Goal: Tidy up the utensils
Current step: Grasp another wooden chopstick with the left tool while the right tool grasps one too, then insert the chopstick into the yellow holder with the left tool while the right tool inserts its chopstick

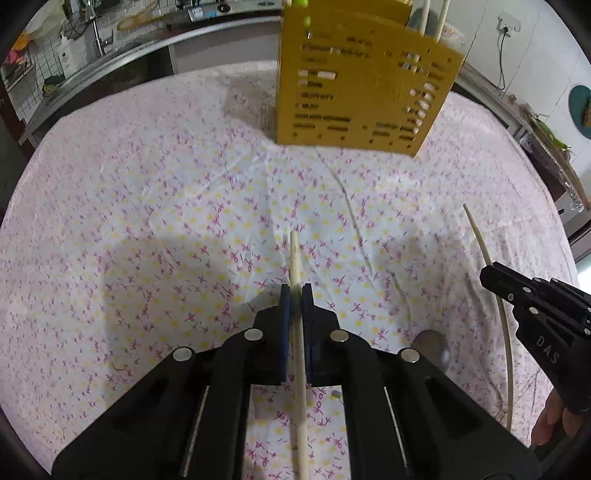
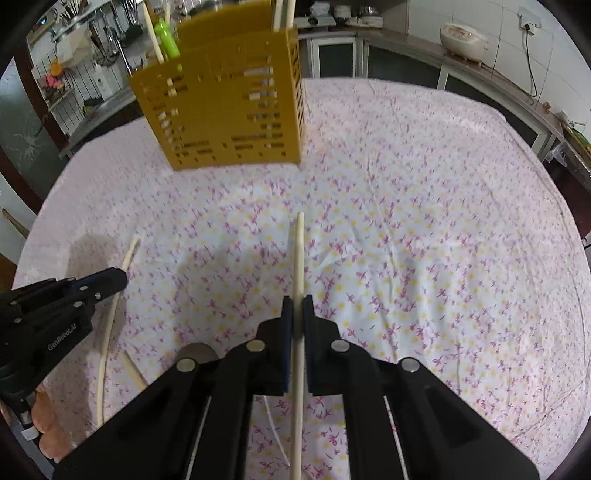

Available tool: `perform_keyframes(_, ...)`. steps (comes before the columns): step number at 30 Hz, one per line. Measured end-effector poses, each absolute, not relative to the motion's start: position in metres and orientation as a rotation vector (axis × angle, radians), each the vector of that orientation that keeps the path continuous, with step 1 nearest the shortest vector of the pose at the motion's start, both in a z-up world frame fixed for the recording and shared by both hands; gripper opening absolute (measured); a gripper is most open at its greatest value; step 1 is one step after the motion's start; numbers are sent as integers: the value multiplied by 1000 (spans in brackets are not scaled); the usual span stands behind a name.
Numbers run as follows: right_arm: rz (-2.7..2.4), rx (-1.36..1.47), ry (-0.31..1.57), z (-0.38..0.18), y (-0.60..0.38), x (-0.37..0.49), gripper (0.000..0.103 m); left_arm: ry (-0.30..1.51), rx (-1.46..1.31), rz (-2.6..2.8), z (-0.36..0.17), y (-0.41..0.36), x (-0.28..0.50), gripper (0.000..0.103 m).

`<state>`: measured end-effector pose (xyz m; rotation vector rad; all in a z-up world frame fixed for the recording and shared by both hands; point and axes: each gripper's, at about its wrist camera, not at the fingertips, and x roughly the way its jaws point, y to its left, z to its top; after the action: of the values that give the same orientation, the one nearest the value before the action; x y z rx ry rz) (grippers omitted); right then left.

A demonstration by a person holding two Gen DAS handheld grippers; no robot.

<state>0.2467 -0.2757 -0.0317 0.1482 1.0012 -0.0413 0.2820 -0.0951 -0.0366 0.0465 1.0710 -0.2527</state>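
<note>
Left gripper [image 1: 296, 295] pinching a pale chopstick [image 1: 295, 258] between its blue pads [image 1: 285, 306], jaws pressed onto the stick with no gap to either side; chopstick running lengthwise down the middle of the gripper, thin end poking out ahead over the flowered tablecloth [image 1: 147, 221], other end passing back under the gripper body. Right gripper [image 2: 297, 306] clamped the same way on a second chopstick [image 2: 300, 251], tip out in front, shaft trailing back between the fingers and out of the lower edge of the view. Seen from the left wrist, right gripper [image 1: 489, 275] at the right edge with its stick [image 1: 480, 236] curving past it; seen from the right wrist, left gripper [image 2: 118, 275] low at the left with its stick [image 2: 127, 254]; part of a hand [image 2: 48, 424] visible behind it.

Yellow slotted holder [image 1: 362, 92] upright on the cloth well beyond both grippers, more chopsticks [image 1: 439, 22] standing in it, plus something green [image 2: 168, 37], perhaps a handle, too blurred to tell. Round grey metal piece [image 1: 430, 347], possibly a spoon bowl, lying on the cloth just beside the left gripper. Another thin pale stick [image 2: 133, 369] on the cloth below. Kitchen counter [image 2: 480, 70] behind the table, with a rice cooker [image 2: 463, 40] on it.
</note>
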Motion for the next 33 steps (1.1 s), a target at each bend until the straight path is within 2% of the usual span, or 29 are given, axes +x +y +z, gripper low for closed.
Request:
perform_keyframes(3,-39,160,959,-19,-280,243,6,1035,50,-263,-25,-94,278,4)
perform_keyframes(5,-33,179,925,-11,-283,239,6,1008,42,-266,-18,-91,275,0)
perform_keyframes(13,-32,202,850,5,-287,234,6,927,19,-294,15,-81,266,0)
perform_keyframes(22,-24,216,889,-13,-293,235,6,1083,54,-348,-27,-94,278,0)
perform_keyframes(29,-29,216,902,-19,-297,235,6,1112,82,-315,-43,-95,284,2)
perform_keyframes(33,-31,216,903,-19,-298,236,6,1127,88,-317,-49,-95,285,12)
